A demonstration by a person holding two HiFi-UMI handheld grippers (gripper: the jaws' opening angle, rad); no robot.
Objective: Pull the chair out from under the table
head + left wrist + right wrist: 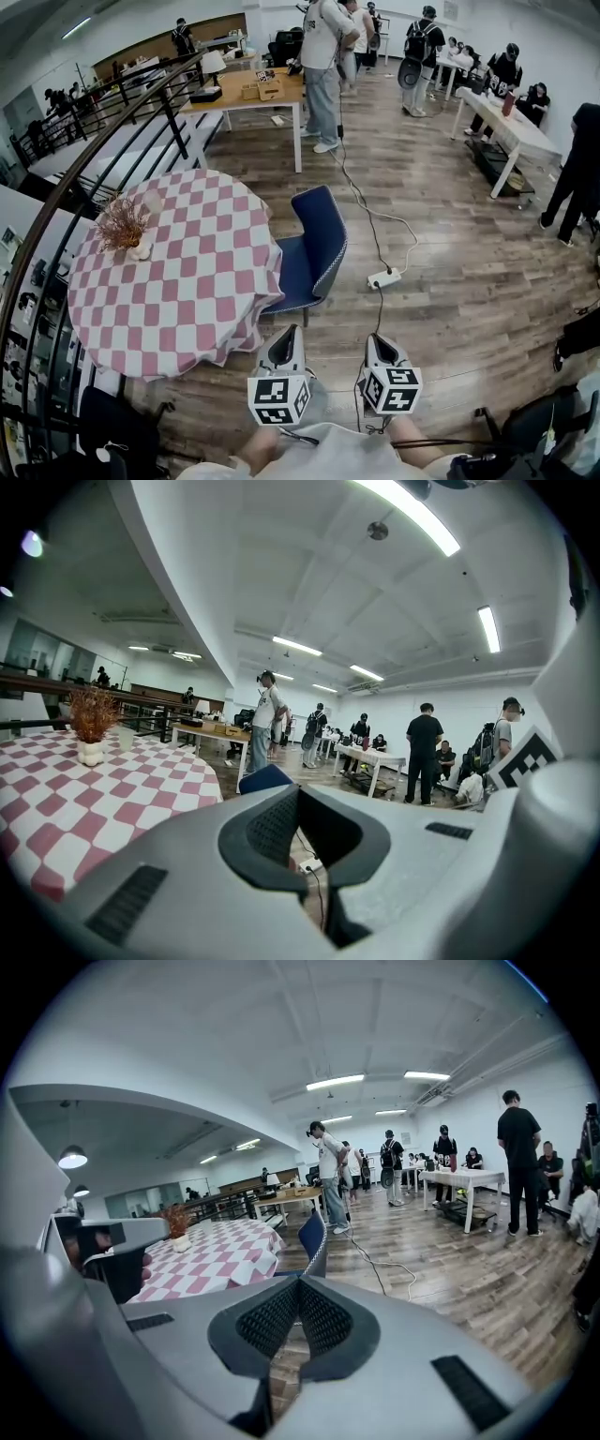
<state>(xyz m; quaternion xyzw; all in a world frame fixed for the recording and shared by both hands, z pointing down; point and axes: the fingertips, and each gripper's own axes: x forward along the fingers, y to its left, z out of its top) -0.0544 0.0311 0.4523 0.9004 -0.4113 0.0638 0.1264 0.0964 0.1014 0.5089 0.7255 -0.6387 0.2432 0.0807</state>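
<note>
Left gripper (286, 334) and right gripper (373, 339): jaws were closed, empty. Chair (314, 248) sat half-tucked at counter (169, 309) right edge. We feared seat dragging tablecloth (255, 323), toppling plant (122, 225); legs snagging power strip (385, 277).

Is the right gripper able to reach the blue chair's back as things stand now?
Probably yes: only floor lies between the right gripper and the blue chair, whose back stands clear of the table. The jaws are shut, so they must open first.

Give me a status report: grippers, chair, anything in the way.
Left gripper, right gripper: shut, empty, short of the blue chair. Chair seat partly under the checked table. Power strip and cable on floor beside it.
</note>
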